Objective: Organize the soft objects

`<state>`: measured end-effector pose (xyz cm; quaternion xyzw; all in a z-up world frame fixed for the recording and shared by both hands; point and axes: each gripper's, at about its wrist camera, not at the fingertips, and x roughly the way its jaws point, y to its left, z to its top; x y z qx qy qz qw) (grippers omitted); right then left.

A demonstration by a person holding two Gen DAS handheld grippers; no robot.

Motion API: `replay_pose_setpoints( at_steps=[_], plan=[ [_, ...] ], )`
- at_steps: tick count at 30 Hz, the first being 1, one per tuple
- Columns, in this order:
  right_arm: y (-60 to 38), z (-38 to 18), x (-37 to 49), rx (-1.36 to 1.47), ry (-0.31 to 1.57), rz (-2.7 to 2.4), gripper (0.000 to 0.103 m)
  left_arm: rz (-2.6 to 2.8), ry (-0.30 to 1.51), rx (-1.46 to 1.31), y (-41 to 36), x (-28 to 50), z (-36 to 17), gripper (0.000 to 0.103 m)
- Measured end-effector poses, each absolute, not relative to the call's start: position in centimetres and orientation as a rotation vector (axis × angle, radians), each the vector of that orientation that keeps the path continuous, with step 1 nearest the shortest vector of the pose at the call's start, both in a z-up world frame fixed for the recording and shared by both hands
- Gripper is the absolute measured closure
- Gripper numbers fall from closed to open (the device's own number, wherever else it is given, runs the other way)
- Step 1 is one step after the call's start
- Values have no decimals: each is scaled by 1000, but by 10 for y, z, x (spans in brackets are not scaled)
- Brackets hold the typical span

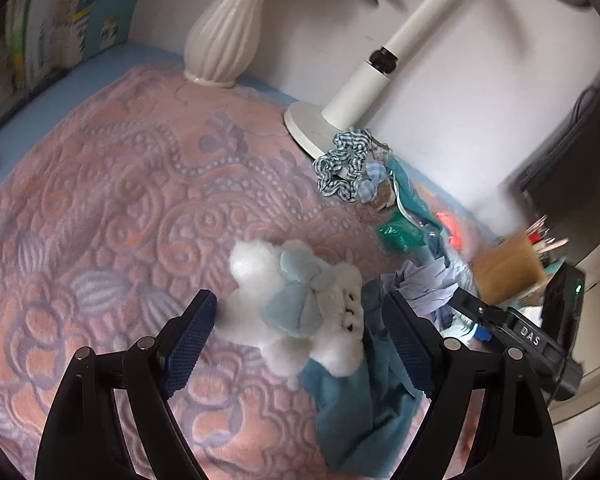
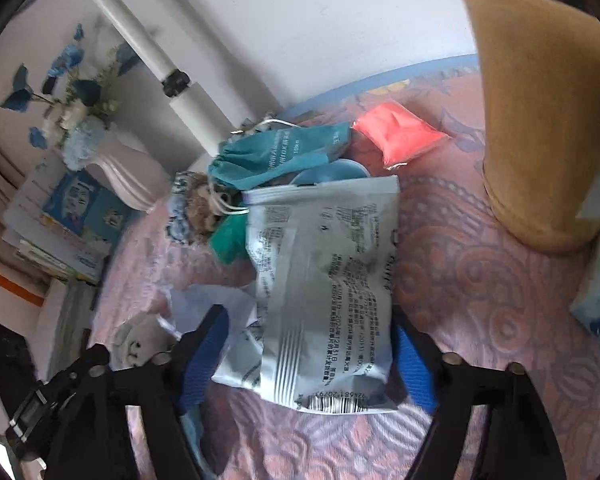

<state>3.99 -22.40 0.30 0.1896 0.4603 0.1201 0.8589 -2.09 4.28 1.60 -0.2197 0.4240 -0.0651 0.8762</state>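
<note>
A white plush toy (image 1: 300, 312) with a pale blue bow lies on the pink blanket (image 1: 120, 200), partly on a teal cloth (image 1: 352, 412). My left gripper (image 1: 298, 300) is open and straddles the toy, its pads a little clear of each side. In the right wrist view a silver foil packet (image 2: 324, 292) lies lengthwise between the blue pads of my right gripper (image 2: 310, 316). Its edges reach both pads, and I cannot tell whether they press. The same white plush (image 2: 140, 340) shows at lower left, beside crumpled lilac cloth (image 2: 212, 304).
Behind the packet is a pile: teal drawstring bag (image 2: 280, 152), coral packet (image 2: 400, 136), green pouch (image 2: 228, 240), brown fuzzy toy (image 2: 200, 208). A checked scrunchie (image 1: 340, 168) lies by the lamp base (image 1: 312, 128). There is a white vase (image 1: 220, 36) at the back and a brown holder (image 2: 540, 120) at right.
</note>
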Motion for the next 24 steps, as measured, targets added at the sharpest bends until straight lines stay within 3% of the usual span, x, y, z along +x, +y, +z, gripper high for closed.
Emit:
replay_pose_setpoints(
  at_steps=[5, 6, 9, 12, 13, 19, 24],
  plan=[
    [-214, 5, 33, 276, 915, 238, 41, -83, 917, -315, 24, -6, 9, 23],
    [-213, 5, 31, 264, 905, 236, 44, -70, 924, -288, 21, -4, 7, 34],
    [-216, 8, 23, 253, 889, 246, 45, -54, 883, -252, 19, -11, 11, 46],
    [-222, 12, 13, 251, 875, 259, 45, -48, 824, -293, 31, -23, 23, 70],
    [-224, 13, 9, 251, 868, 261, 45, -47, 804, -345, 41, -28, 28, 83],
    [-237, 24, -15, 203, 832, 249, 45, -94, 899, -517, 72, -37, 17, 84],
    [-244, 11, -19, 182, 853, 229, 45, -207, 952, -493, 64, -52, 14, 81]
  ],
)
